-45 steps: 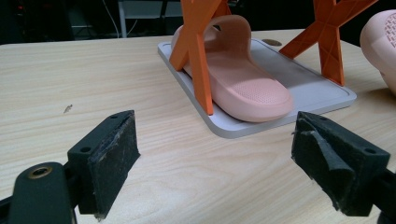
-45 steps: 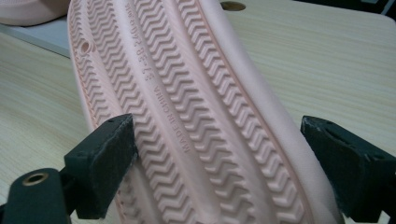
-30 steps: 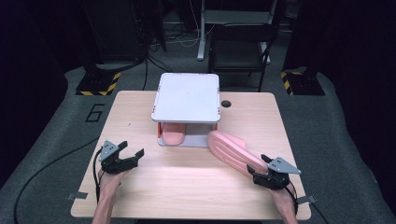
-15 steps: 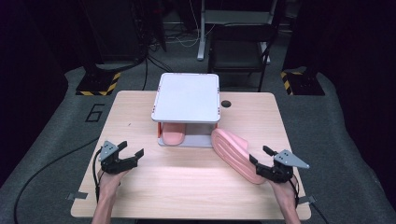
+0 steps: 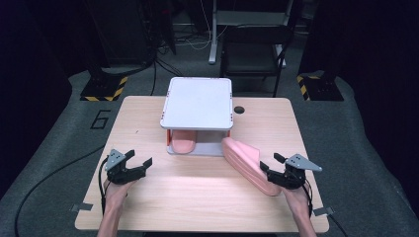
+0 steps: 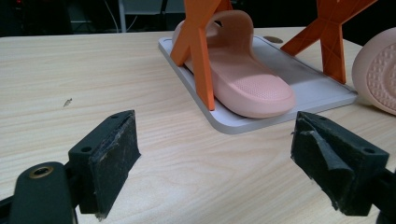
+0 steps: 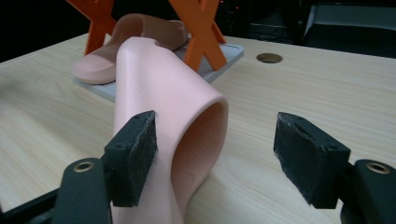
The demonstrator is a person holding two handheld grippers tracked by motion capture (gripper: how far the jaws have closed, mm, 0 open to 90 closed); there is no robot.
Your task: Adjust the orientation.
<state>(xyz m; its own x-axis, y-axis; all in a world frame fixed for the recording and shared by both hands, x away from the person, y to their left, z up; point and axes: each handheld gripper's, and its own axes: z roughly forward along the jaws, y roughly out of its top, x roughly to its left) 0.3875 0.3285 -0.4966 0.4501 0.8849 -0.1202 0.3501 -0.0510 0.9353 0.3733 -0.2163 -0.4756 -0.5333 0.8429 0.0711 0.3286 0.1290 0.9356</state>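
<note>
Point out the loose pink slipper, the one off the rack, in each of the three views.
High view: the loose pink slipper lies right of centre on the table, running from the rack's front corner to the right gripper.
Left gripper view: its dotted sole at the right edge.
Right gripper view: centre foreground, on its side between the jaws.
Shared landmark: the other slipper on the rack's grey base.

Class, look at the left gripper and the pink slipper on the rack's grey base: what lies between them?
Bare wooden table separates the left gripper from the pink slipper, as the left gripper view shows.
</note>
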